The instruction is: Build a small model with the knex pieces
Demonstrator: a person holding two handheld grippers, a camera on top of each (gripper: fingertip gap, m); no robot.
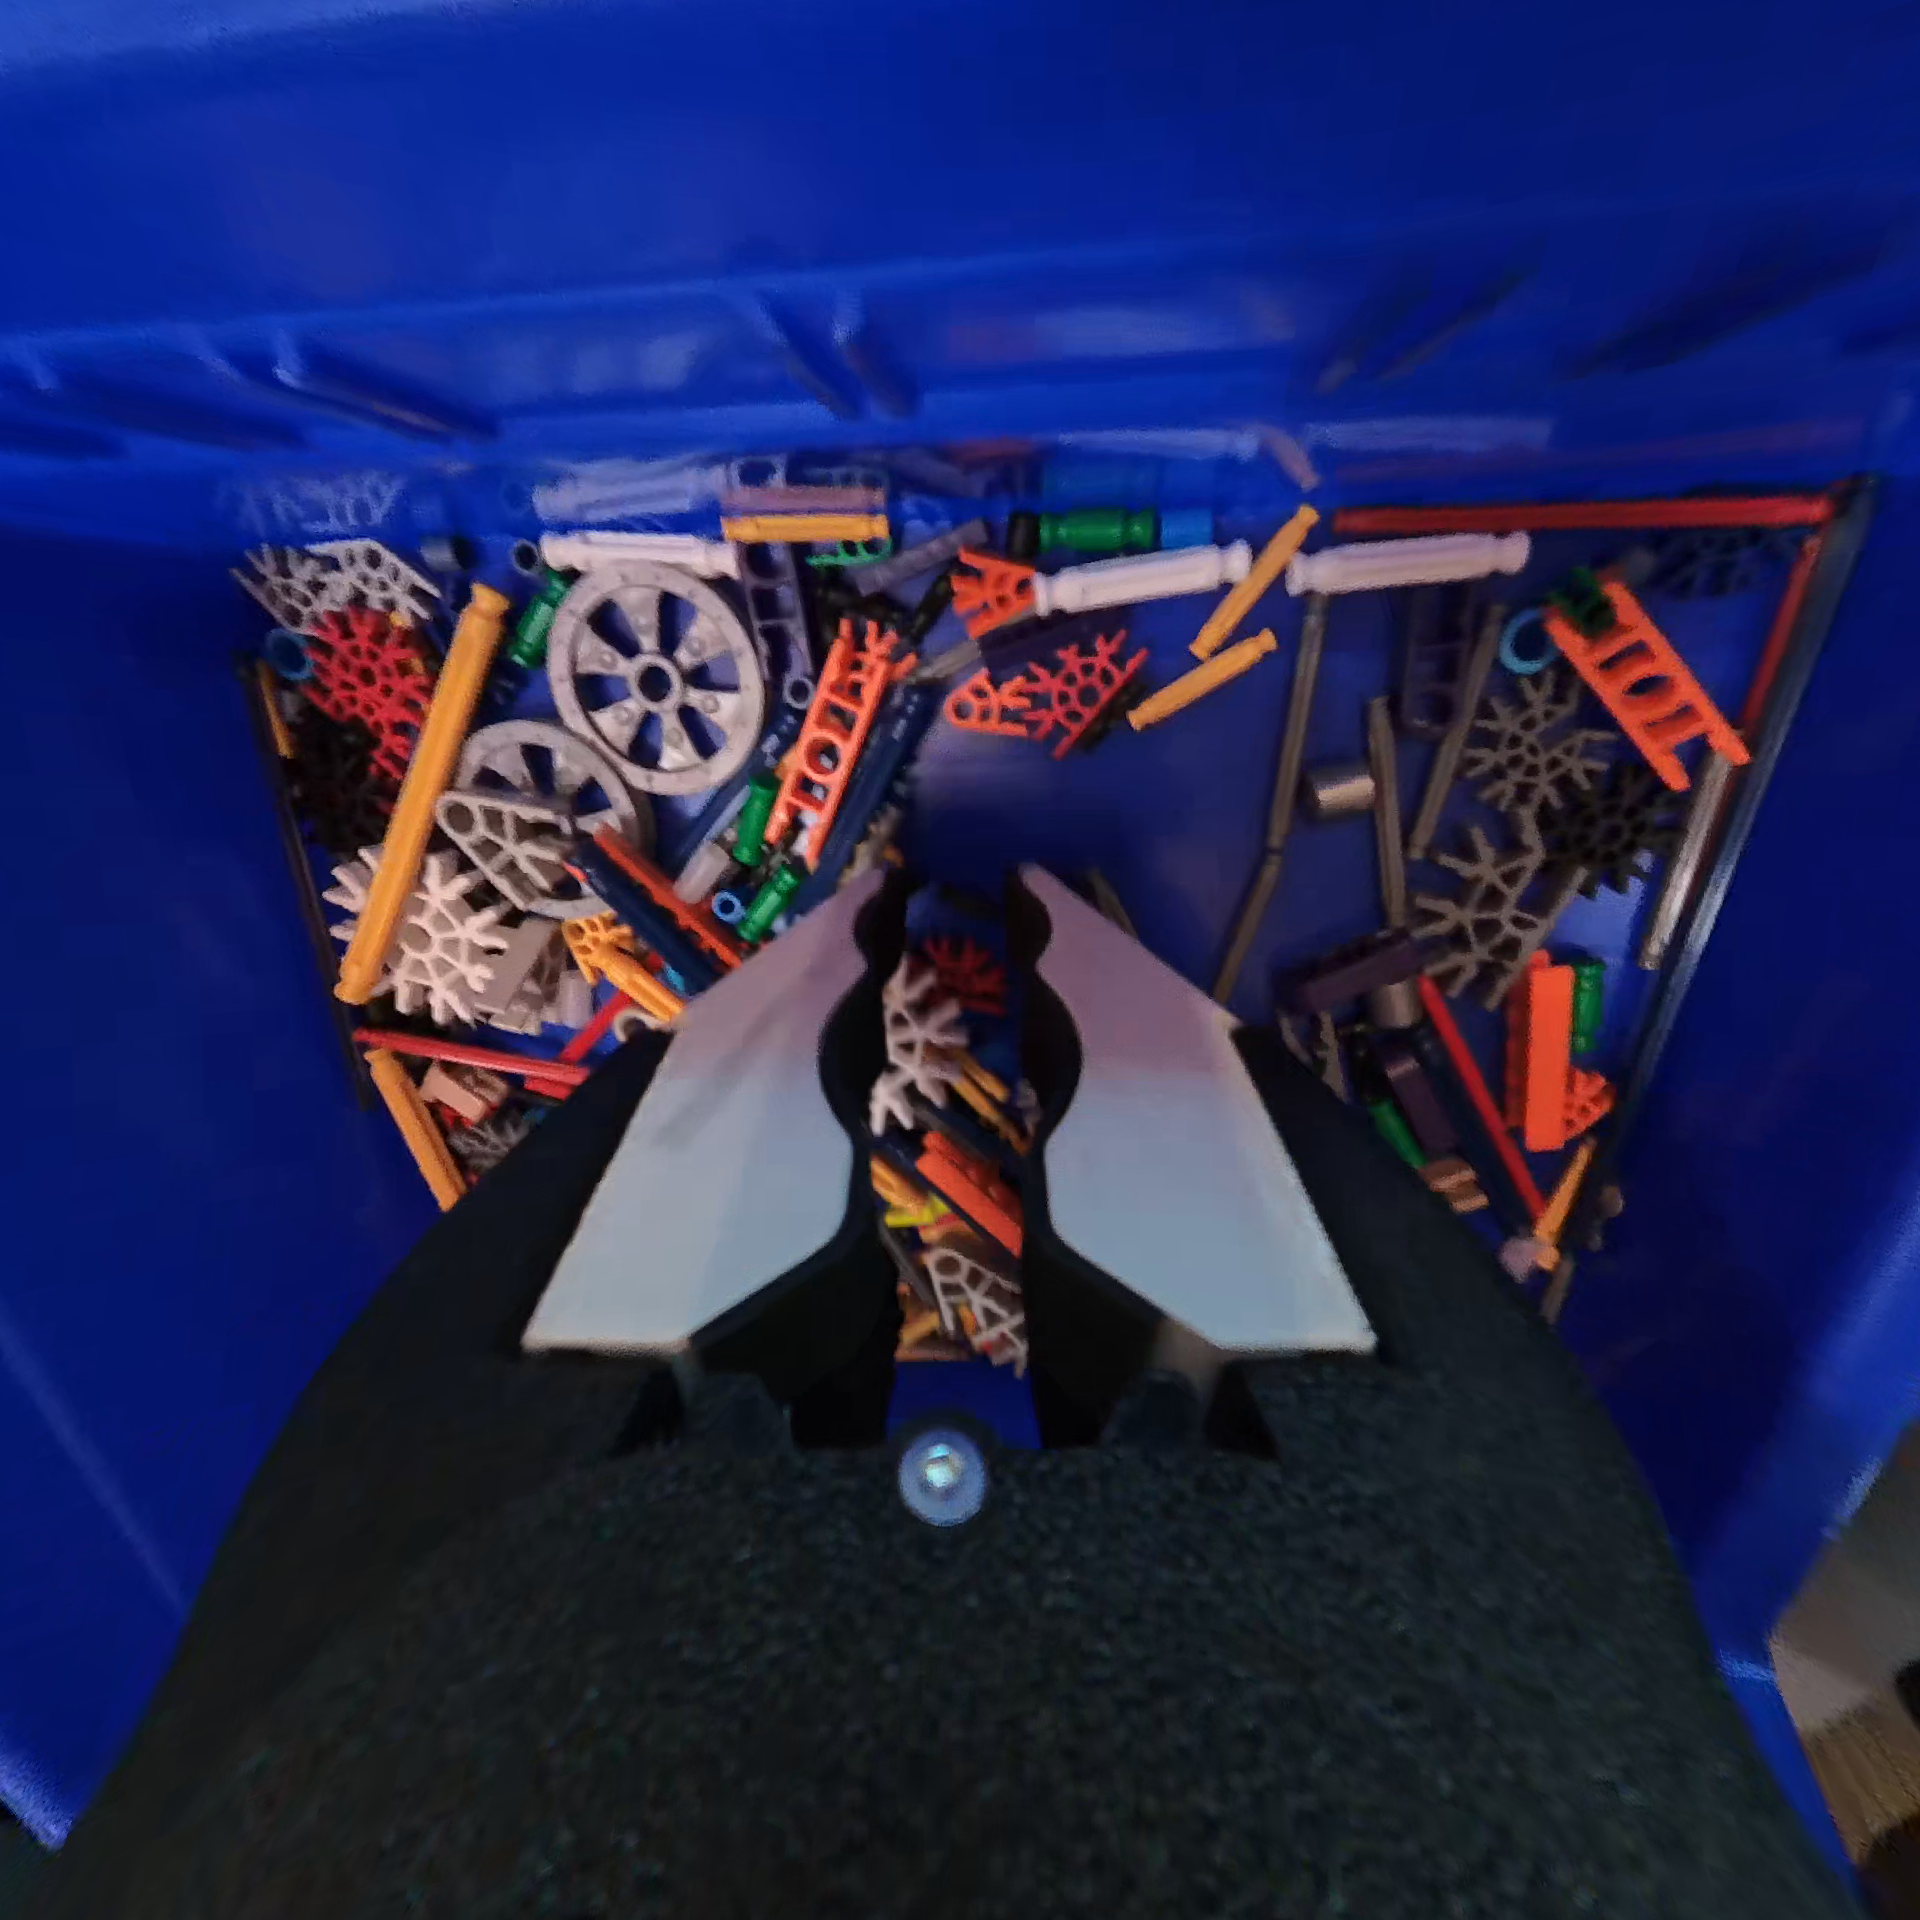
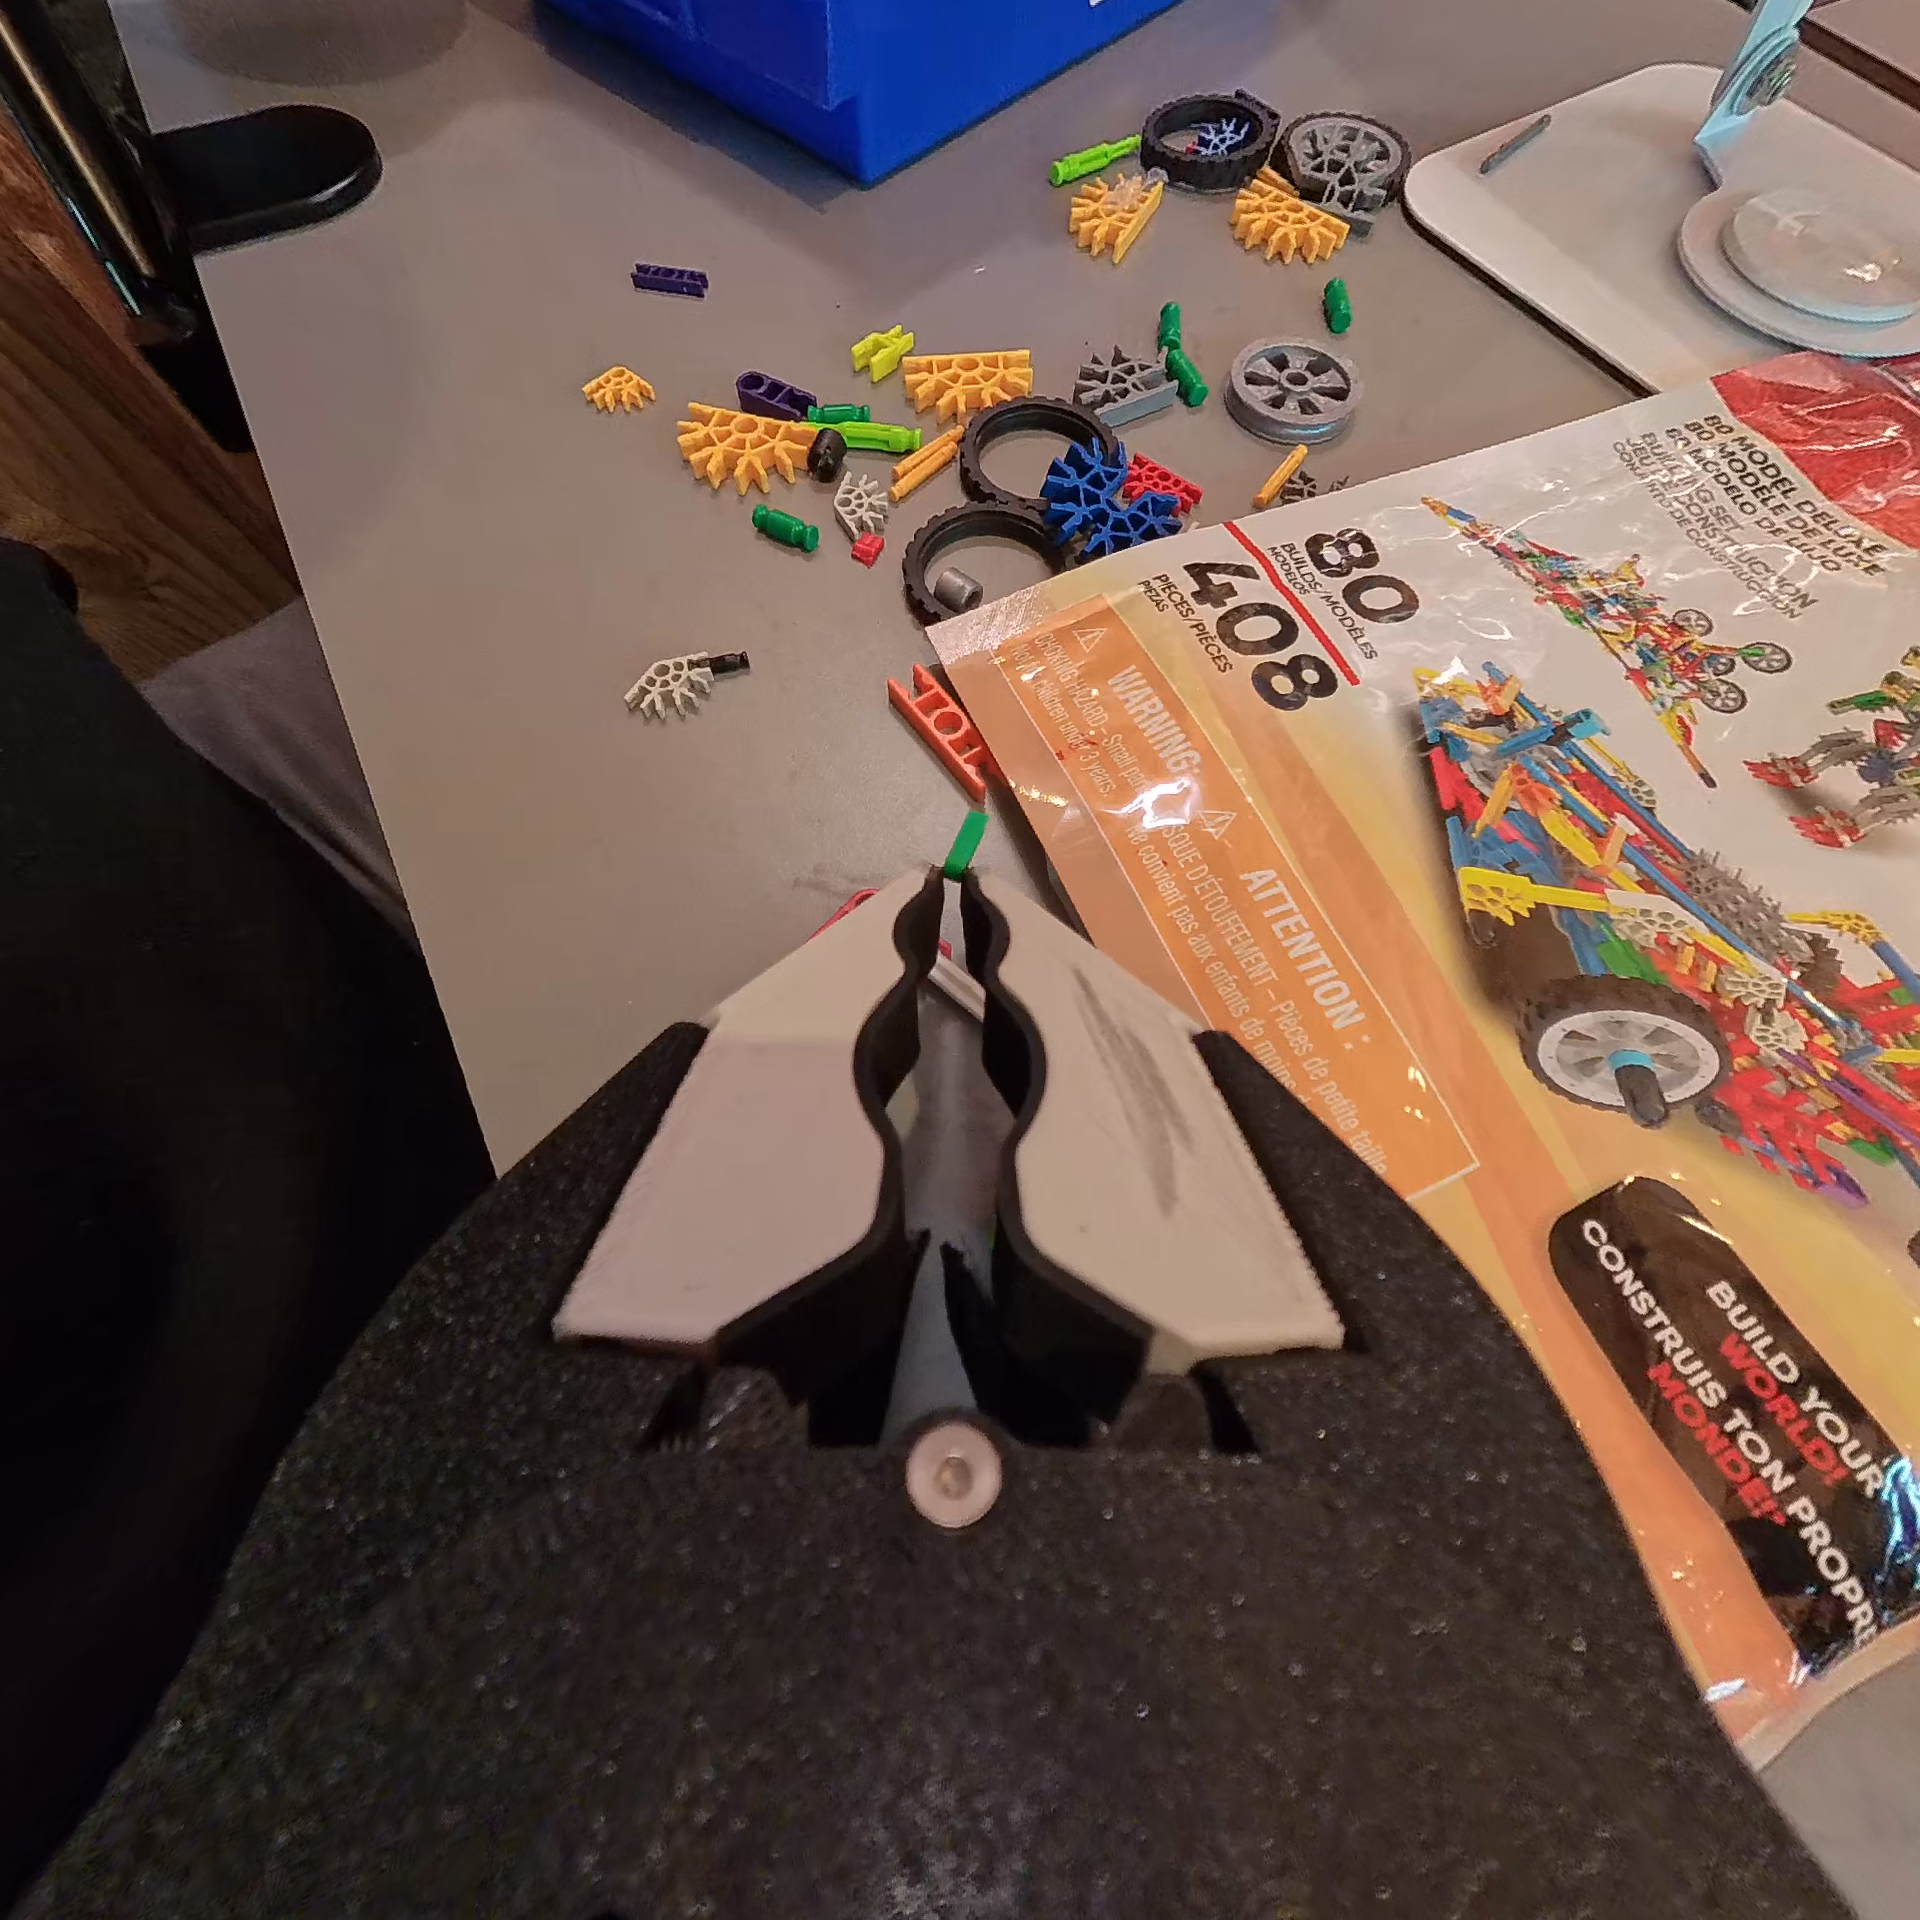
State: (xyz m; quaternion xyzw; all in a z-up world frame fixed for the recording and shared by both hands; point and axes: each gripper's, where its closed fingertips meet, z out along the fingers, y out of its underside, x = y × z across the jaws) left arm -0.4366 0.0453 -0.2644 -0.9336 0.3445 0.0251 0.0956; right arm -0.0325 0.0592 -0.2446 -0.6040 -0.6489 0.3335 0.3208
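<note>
Left gripper (image 1: 951, 888) hangs inside a blue bin (image 1: 935, 260), jaws part open w/ a narrow gap, nothing btwn them; tips sit just above a heap of toy construction pcs; nearest is a white snowflake connector (image 1: 920, 1029) seen thru the gap, red one beside it; grey spoked wheel (image 1: 657, 684) and long yellow rod (image 1: 421, 800) lie off to the left, orange ladder-like strip (image 1: 1642, 681) far right.

Right gripper (image 2: 951, 878) is over the grey bench (image 2: 468, 468), jaws nearly closed, pinching a thin green rod (image 2: 964, 840) at the tips; rod end pokes out fwd, rest hidden.

Printed plastic bag (image 2: 1351, 883) lies just right of it; black tyre rings (image 2: 1023, 447), yellow fan connectors (image 2: 743, 442), blue connector (image 2: 1107, 499) scattered farther off.

Handling, as judged: pcs look light, stiff, smooth plastic; rod likely to swivel or slip if pinched at the end only, mid-shaft hold looks safer; snowflakes best taken across the flat faces or by one spoke; tangled heap may drag neighbours.
</note>
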